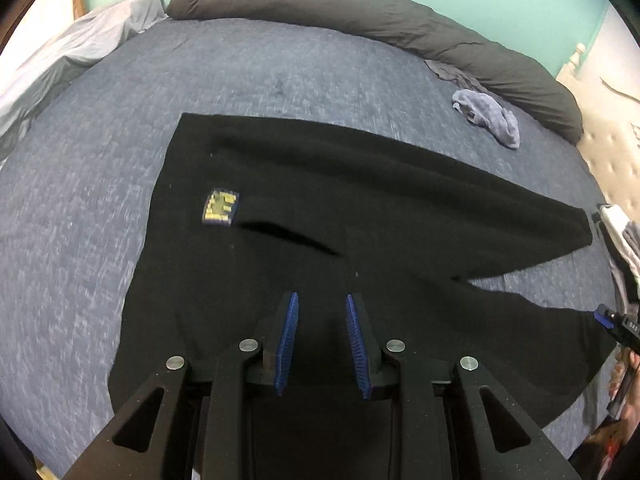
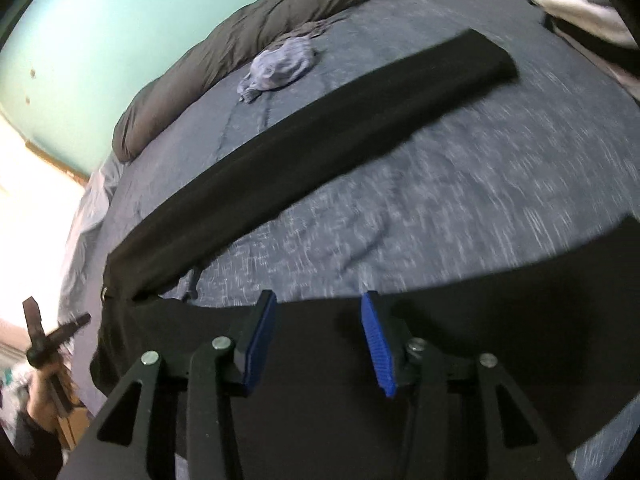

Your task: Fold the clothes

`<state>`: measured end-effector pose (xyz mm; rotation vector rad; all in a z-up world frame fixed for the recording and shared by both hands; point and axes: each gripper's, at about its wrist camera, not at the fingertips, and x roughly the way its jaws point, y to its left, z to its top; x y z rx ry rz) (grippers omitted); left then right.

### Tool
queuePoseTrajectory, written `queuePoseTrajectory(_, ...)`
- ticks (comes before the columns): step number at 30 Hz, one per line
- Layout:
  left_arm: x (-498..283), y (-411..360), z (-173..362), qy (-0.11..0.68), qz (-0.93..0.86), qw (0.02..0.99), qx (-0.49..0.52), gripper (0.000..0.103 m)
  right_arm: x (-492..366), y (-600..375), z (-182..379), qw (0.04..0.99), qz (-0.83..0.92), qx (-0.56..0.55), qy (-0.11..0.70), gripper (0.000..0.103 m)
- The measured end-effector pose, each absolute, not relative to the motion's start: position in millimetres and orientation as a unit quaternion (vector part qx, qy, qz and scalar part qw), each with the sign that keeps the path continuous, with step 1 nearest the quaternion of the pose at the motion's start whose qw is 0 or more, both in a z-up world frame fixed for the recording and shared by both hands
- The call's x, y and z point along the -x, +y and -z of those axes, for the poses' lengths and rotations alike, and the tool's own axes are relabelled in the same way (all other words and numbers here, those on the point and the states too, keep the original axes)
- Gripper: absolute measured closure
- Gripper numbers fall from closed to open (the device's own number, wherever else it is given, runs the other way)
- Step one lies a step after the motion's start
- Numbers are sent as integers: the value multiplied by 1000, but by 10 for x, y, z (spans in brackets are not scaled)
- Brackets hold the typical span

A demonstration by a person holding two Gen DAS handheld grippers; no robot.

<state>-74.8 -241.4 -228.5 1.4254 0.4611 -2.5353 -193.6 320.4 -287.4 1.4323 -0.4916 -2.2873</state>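
Note:
Black trousers [image 1: 320, 208] lie spread on the blue bed cover [image 1: 280, 72], with a yellow and blue label [image 1: 220, 206] near the waist and both legs running to the right. My left gripper [image 1: 322, 296] hovers over the near part of the cloth; its blue pads stand apart and pinch nothing. In the right wrist view one leg [image 2: 320, 128] stretches away to the upper right, while the other leg [image 2: 440, 360] lies under my right gripper [image 2: 318, 300], which is open and above the cloth's edge. Each gripper shows at the edge of the other's view: the right gripper [image 1: 616, 326], the left gripper [image 2: 44, 340].
A rolled dark grey duvet [image 1: 360, 12] lines the far side of the bed below a teal wall. A crumpled blue-grey garment [image 1: 488, 118] lies near it. A light grey sheet [image 1: 80, 48] hangs at the left, and a pile of white and grey clothes [image 1: 624, 236] sits at the right.

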Motion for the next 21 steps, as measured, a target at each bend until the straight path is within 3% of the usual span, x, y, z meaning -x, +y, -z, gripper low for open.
queuePoseTrajectory(17,644,-1754,2647,204,872,77,-438,59,1636,3446,3195,163,811,-494,-266,54)
queuePoseTrajectory(21,768,-1596,2767,196,875,63,-439,58,1763,3348,3226,163,815,-495,-254,54)
